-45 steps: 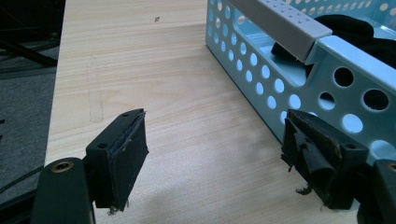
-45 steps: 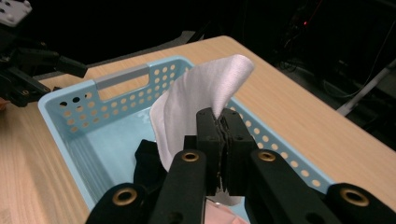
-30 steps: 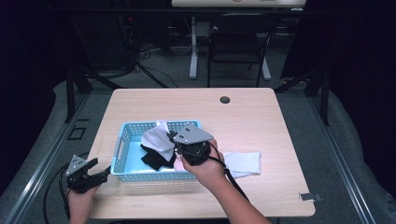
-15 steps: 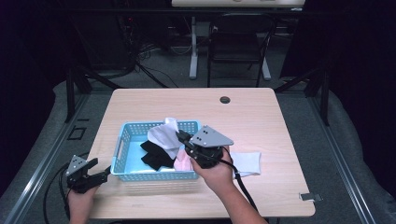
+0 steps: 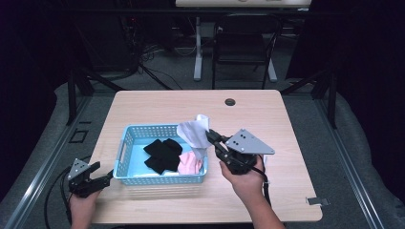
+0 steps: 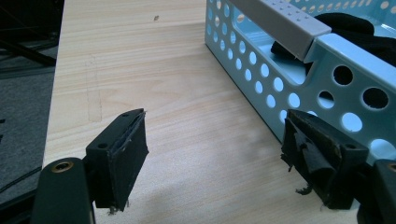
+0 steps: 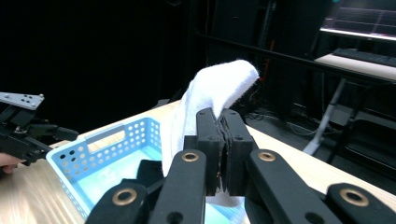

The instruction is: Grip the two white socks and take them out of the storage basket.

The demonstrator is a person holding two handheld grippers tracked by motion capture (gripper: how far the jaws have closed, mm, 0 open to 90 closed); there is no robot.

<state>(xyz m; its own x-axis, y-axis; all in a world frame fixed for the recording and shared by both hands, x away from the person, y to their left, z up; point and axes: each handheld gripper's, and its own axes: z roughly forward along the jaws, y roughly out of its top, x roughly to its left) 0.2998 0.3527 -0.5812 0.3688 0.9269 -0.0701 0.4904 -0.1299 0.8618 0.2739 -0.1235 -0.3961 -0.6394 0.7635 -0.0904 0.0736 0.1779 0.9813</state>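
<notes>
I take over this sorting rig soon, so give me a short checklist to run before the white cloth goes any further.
1. Right gripper shut on the white cloth: ok.
2. Cloth lifted free of the blue basket: not ok, its lower end hangs at the right rim.
3. Left gripper open, holding nothing: ok.
4. Left gripper apart from the basket: cannot tell, one jaw stands right by its wall.
5. Black items and pink cloth lying in the basket: ok.
6. Bare table right of the basket: ok.
</notes>
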